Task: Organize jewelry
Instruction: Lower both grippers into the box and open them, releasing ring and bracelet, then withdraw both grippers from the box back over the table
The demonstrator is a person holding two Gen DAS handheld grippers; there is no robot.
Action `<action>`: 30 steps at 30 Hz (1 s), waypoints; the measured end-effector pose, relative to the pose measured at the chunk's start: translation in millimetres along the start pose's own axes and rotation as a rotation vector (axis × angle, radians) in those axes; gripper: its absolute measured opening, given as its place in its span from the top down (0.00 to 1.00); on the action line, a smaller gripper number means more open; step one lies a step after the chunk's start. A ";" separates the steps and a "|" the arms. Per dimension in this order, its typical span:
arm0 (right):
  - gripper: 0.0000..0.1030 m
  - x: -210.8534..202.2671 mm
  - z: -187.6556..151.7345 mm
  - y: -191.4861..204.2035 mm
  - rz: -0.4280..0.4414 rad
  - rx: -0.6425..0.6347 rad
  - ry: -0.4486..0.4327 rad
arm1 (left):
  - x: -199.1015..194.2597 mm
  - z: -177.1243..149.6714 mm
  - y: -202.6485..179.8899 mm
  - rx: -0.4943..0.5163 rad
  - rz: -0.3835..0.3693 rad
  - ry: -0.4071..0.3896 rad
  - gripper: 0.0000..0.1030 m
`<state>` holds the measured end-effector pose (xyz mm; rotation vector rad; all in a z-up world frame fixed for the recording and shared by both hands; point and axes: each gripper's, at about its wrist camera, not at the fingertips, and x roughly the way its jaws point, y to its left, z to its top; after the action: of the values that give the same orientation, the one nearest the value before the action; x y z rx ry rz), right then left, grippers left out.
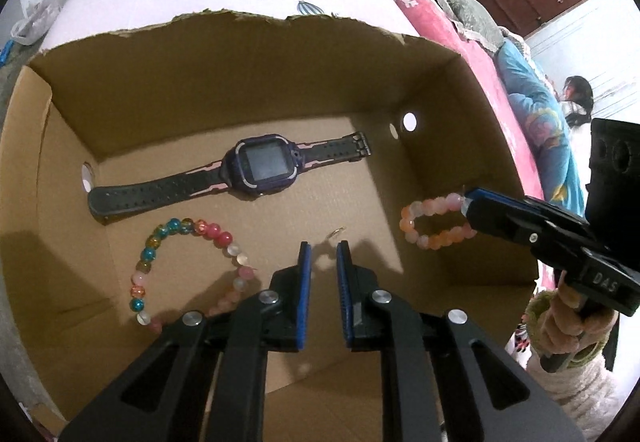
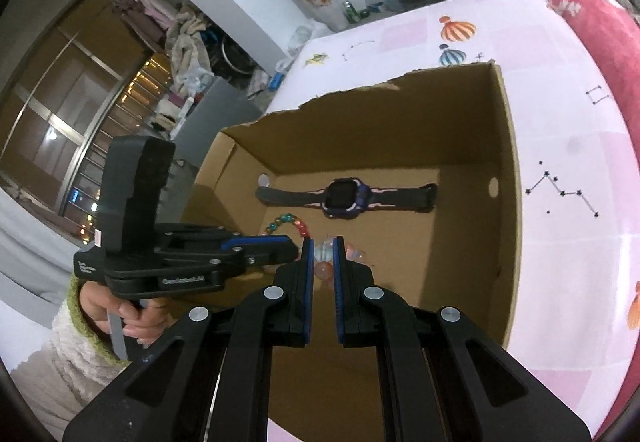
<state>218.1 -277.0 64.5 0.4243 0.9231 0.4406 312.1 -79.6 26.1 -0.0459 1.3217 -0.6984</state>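
Note:
A cardboard box holds a dark purple smartwatch at the back and a multicoloured bead bracelet at the front left. A small gold ring lies just beyond my left gripper, which hangs over the box floor with its jaws a little apart and empty. My right gripper is shut on a pink-orange bead bracelet and holds it above the box's right side. In the right wrist view the beads sit between the pads; the watch lies beyond.
The box stands on a pink tablecloth with balloon and constellation prints. A red blanket lies along the table's right. A person sits further right. Box walls rise around the jewelry.

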 end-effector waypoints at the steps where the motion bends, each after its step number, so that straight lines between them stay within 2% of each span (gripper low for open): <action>1: 0.93 -0.5 0.5 0.4 -0.012 -0.005 -0.001 | -0.4 2.2 0.2 -0.002 -0.001 -0.005 0.88; 3: 0.93 -3.0 1.2 1.4 -0.041 -0.018 -0.004 | -4.0 2.9 1.8 -0.006 -0.004 -0.020 0.87; 6: 0.93 -3.5 4.5 8.8 -0.133 -0.074 -0.020 | -13.7 3.5 0.6 -0.001 -0.007 -0.058 0.86; 8: 0.93 -1.8 6.6 16.2 -0.180 -0.121 -0.031 | -24.3 -0.5 -0.9 0.009 0.001 -0.089 0.81; 12: 0.93 7.3 12.8 22.0 -0.194 -0.151 -0.015 | -43.9 -10.7 -4.4 0.033 0.013 -0.146 0.76; 14: 0.93 14.1 15.5 24.9 -0.216 -0.165 -0.001 | -56.7 -19.5 -5.8 0.045 0.022 -0.184 0.66; 22: 0.93 29.4 22.8 34.2 -0.291 -0.211 0.038 | -104.4 -59.7 -3.4 0.050 0.091 -0.353 0.46; 26: 0.93 39.6 20.1 42.8 -0.276 -0.237 0.087 | -120.2 -80.4 -0.8 0.039 0.125 -0.431 0.40; 29: 0.83 45.9 14.7 49.8 -0.267 -0.255 0.120 | -124.1 -93.2 2.5 0.023 0.141 -0.457 0.37; 30: 0.72 45.8 12.7 51.9 -0.265 -0.255 0.122 | -124.2 -96.6 2.9 0.022 0.149 -0.462 0.36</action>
<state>243.5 -211.5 68.4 0.0412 1.0102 0.3383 217.6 17.6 106.0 -0.0852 0.8641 -0.5346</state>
